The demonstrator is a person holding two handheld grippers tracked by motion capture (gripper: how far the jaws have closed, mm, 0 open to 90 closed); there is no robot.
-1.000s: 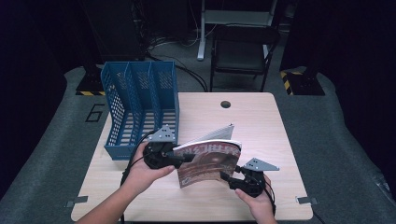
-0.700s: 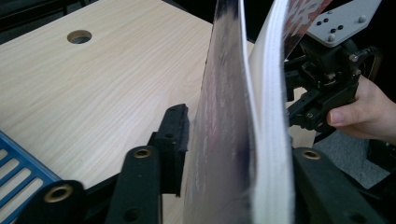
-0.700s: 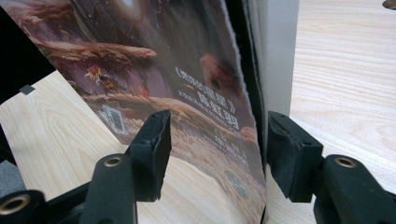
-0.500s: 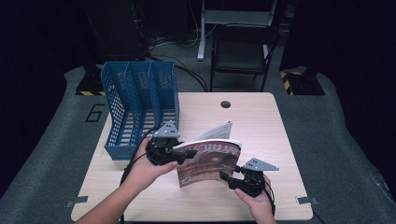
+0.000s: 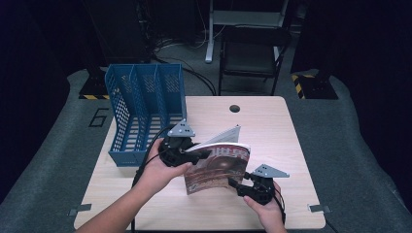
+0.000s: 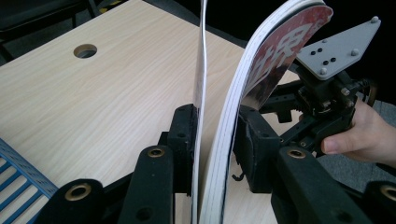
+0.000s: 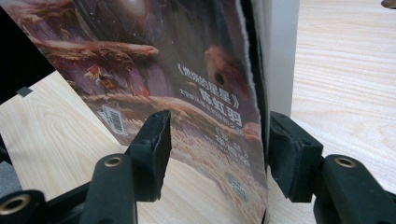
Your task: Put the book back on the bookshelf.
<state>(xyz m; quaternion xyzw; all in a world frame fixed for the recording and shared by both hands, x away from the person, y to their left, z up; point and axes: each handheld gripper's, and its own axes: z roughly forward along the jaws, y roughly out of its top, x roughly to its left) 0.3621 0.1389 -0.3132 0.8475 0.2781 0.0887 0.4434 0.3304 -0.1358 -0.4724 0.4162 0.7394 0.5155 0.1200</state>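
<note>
A magazine [image 5: 218, 167] with a dark reddish cover stands on edge on the wooden table [image 5: 272, 131], its pages fanning apart at the top. My left gripper [image 5: 201, 154] holds its upper left part. Its jaws have just been closing. In the left gripper view [image 6: 217, 135] one pad lies on a loose sheet and the other on the thick bundle of pages [image 6: 233, 116]. My right gripper [image 5: 235, 183] is at the lower right corner. In the right gripper view [image 7: 217, 140] the magazine's edge [image 7: 187, 70] stands between wide jaws, near the right pad and apart from the left.
A blue three-slot file rack [image 5: 141, 111] stands at the table's left, just behind my left hand; its corner [image 6: 18, 177] shows in the left gripper view. A round cable hole [image 5: 234, 108] is near the far edge. A dark chair [image 5: 250, 53] stands beyond the table.
My left hand has risen slightly and tipped the magazine more upright, with its pages spreading. The right gripper has stayed where it was.
</note>
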